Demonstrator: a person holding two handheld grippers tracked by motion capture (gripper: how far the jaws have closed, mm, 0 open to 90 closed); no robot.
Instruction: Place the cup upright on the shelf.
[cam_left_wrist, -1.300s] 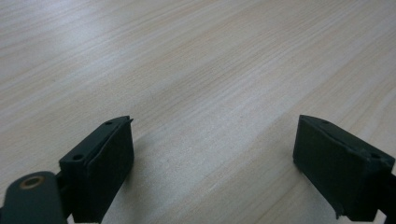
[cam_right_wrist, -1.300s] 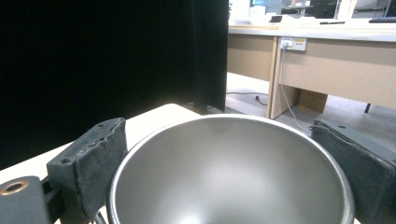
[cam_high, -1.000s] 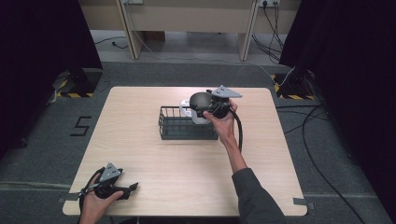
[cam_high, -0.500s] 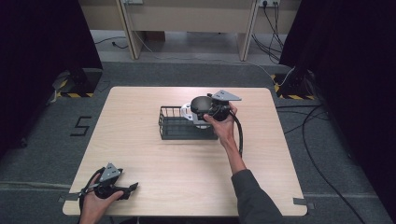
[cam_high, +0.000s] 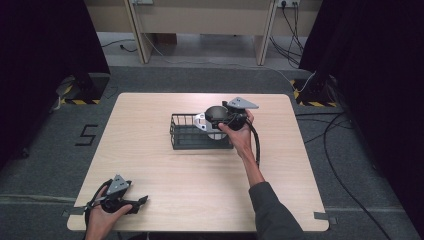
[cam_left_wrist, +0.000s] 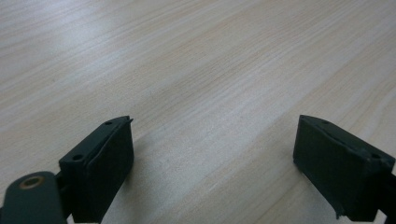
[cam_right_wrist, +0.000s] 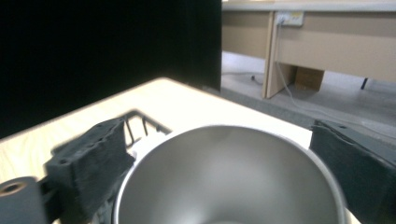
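- High view: right gripper (cam_high: 216, 121) holds the steel cup (cam_high: 215, 112) over the wire basket's (cam_high: 186, 141) right end, centre frame; left gripper (cam_high: 131, 203) rests near the bench (cam_high: 150, 165) edge, lower left.
- Left gripper view: fingers (cam_left_wrist: 100, 165) spread wide, nothing between them, bare bench ahead.
- Right gripper view: fingers (cam_right_wrist: 91, 156) flank the cup (cam_right_wrist: 229, 182) rim; whether they touch it I cannot tell.

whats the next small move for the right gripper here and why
Probably ease the right gripper down: its jaws flank the steel cup, which sits above the right end of the wire basket. Whether they grip the cup is unclear.

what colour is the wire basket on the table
Black wire basket; the high view shows it best.
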